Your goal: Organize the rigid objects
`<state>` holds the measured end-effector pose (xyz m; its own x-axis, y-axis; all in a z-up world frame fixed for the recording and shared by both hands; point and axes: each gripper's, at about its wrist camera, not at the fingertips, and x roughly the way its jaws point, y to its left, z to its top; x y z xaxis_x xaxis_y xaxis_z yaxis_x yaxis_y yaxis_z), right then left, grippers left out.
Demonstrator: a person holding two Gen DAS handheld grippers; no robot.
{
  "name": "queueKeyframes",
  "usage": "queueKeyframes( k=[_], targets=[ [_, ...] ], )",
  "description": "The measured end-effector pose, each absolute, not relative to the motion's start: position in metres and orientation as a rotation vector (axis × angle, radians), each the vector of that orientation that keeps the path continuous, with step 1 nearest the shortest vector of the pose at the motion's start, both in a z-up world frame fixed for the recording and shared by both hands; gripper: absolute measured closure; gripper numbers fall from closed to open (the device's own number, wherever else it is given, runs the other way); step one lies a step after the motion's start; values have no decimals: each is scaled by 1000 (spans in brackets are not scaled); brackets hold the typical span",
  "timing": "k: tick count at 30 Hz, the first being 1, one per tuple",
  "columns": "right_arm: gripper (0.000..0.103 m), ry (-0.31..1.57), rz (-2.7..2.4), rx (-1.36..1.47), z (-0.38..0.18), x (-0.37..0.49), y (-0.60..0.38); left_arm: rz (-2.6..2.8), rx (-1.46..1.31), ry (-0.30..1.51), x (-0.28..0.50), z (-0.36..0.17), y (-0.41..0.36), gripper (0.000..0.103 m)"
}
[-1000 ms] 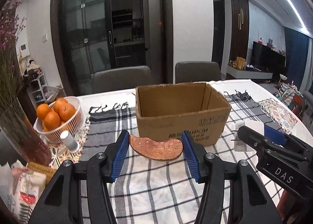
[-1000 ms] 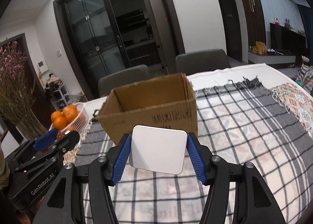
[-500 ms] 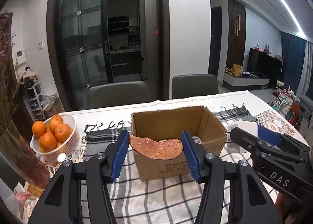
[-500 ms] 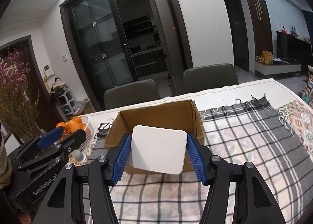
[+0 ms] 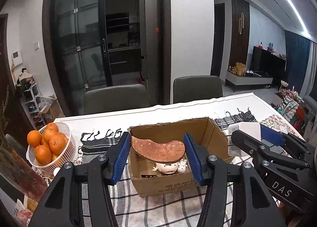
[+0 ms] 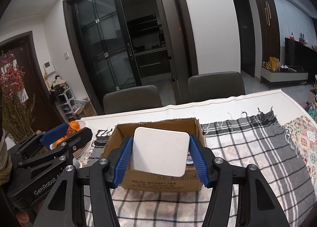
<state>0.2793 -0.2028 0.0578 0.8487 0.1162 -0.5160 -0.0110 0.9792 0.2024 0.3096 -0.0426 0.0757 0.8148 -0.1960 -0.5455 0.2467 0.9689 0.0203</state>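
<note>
My left gripper is shut on a flat brown curved wooden piece and holds it above the open cardboard box. Inside the box lie a small pale figurine and other items. My right gripper is shut on a white rounded square device and holds it above the same box. The right gripper also shows in the left wrist view, to the right of the box. The left gripper shows at the left of the right wrist view.
A white basket of oranges stands left of the box, beside a vase of dried flowers. A checked cloth covers the table. Two grey chairs stand at the far edge.
Both grippers have risen and moved forward with their objects, from in front of the box to above its opening. The box's inside has come into view.
</note>
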Motion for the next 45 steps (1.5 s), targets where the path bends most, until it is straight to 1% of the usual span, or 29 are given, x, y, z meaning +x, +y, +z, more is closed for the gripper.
queueKeyframes(
  k=[14, 20, 25, 32, 39, 41, 42, 43, 45],
  targets=[
    [44, 599, 70, 180, 51, 320, -206, -228, 69, 639, 353, 60, -47, 49],
    [44, 641, 96, 175, 44, 340, -206, -241, 63, 701, 373, 46, -51, 49],
    [44, 704, 100, 146, 32, 357, -205, -251, 68, 776, 392, 29, -56, 49],
    [44, 828, 108, 134, 2, 384, -211, -259, 69, 901, 413, -1, -61, 49],
    [44, 914, 94, 108, -21, 395, -211, -235, 71, 960, 418, -23, -62, 49],
    [44, 938, 93, 105, -25, 398, -212, -216, 64, 973, 419, -26, -61, 43],
    [44, 954, 90, 104, -28, 399, -212, -208, 61, 979, 420, -27, -60, 33],
    [43, 964, 92, 103, -31, 401, -213, -191, 60, 981, 419, -28, -59, 30],
    [39, 965, 70, 99, -31, 400, -215, -189, 50, 974, 417, -27, -58, 29]
  ],
)
